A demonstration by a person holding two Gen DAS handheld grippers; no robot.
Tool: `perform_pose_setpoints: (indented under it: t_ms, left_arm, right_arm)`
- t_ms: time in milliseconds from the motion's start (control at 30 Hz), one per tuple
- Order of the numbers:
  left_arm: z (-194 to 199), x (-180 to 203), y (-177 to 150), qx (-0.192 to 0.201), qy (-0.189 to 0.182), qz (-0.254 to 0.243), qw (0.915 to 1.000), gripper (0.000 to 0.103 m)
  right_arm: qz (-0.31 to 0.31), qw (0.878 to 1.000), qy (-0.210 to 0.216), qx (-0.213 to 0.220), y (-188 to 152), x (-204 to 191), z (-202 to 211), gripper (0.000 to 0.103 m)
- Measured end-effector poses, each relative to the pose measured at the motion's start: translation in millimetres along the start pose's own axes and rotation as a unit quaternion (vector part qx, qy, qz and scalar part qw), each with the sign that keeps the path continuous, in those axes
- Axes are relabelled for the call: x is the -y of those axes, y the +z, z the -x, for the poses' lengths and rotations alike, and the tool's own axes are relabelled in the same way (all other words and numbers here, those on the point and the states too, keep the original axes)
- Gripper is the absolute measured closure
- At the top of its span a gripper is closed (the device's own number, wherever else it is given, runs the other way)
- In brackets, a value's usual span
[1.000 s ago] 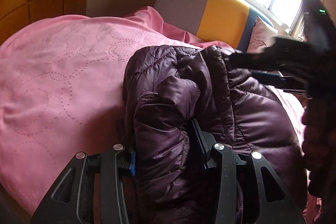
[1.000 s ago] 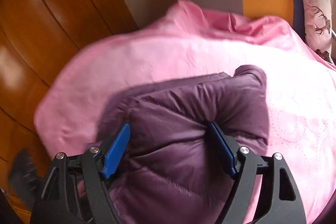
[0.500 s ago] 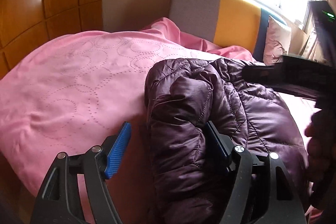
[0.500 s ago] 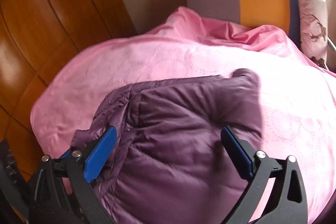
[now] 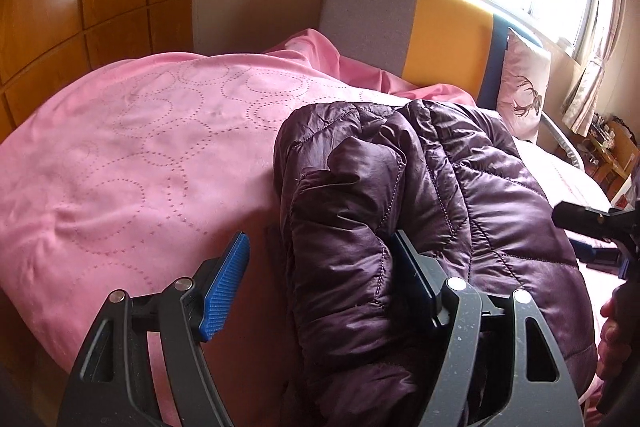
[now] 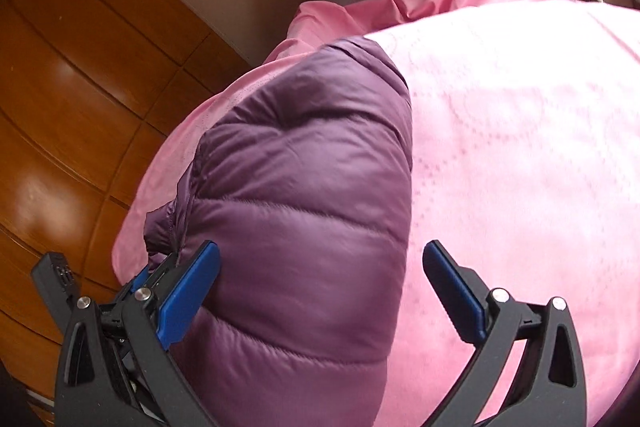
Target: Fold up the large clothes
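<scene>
Left wrist view: left gripper (image 5: 320, 283) spread wide, gripping nothing, with a bunched fold of the purple puffer jacket (image 5: 420, 227) loose between the jaws, on the pink bedspread (image 5: 140, 155). Right wrist view: right gripper (image 6: 320, 287) fully apart, jacket (image 6: 304, 219) released, lying folded over in a compact bundle. Probably only tidying left.
</scene>
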State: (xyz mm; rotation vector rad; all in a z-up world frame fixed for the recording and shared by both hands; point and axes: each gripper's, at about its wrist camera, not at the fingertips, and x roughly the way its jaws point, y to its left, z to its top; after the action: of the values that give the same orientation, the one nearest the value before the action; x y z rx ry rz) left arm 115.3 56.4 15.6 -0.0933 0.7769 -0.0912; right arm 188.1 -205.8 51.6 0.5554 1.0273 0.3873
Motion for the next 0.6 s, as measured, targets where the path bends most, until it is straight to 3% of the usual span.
perform_pose_setpoints:
  t_ms: [167,600]
  left_arm:
    - [-0.8,-4.3,-1.5,-0.001,-0.003,0.0,1.0,0.023]
    - [-8.7,-12.9,-0.9,-0.013,-0.04,-0.008,0.9991,0.023]
  right_arm:
    - [-0.036,0.998,0.043,-0.019,-13.0,18.4,3.1,0.002]
    - [-0.044,0.993,0.098,-0.058,-32.9,27.6,-1.9,0.002]
